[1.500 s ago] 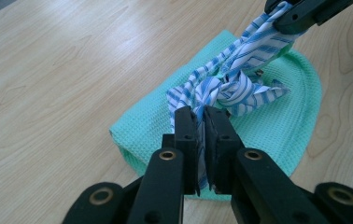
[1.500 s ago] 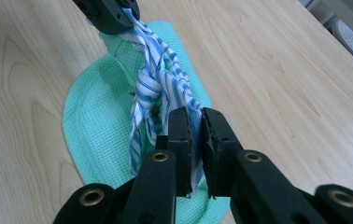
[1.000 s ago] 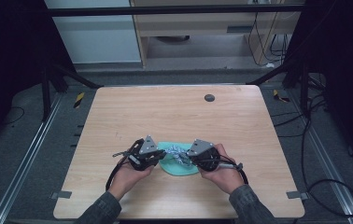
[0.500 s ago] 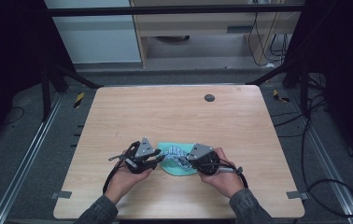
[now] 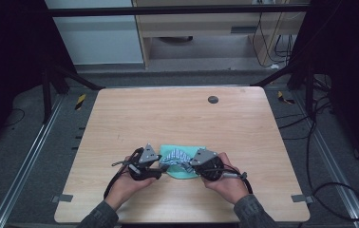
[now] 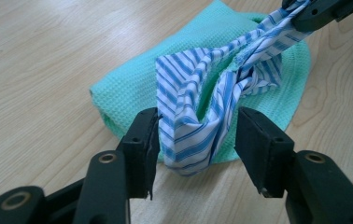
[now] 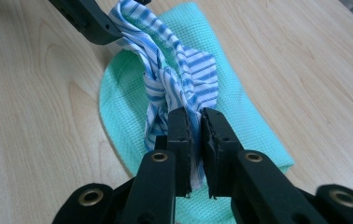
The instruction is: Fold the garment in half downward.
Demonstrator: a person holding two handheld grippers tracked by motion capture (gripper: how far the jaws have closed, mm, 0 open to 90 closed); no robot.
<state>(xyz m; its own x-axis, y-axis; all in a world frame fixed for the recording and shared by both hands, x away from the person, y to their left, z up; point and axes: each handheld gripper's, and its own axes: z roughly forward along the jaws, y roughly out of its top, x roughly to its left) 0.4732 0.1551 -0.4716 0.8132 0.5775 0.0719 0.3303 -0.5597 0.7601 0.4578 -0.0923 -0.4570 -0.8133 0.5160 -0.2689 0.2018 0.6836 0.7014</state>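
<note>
A blue-and-white striped cloth (image 6: 188,140) lies bunched on a folded green cloth (image 6: 137,79) near the table's front edge. My left gripper (image 6: 197,123) stands open. Its jaws have just been opening, and the striped cloth's loose end hangs between them. My right gripper (image 7: 197,116) is shut on the other end of the striped cloth (image 7: 184,79), holding it up off the green cloth (image 7: 240,116). In the high view the left gripper (image 5: 161,165) and right gripper (image 5: 187,166) face each other across the striped cloth (image 5: 175,156).
A wooden table (image 5: 177,118) carries a small dark round disc (image 5: 212,99) near its far edge. Cables trail from both grippers toward the person. Dark frame posts and a grey floor surround the table.
Both hands stay at the cloths and have edged slightly toward the near edge of the table. The striped cloth sits a little lower between the grippers.
</note>
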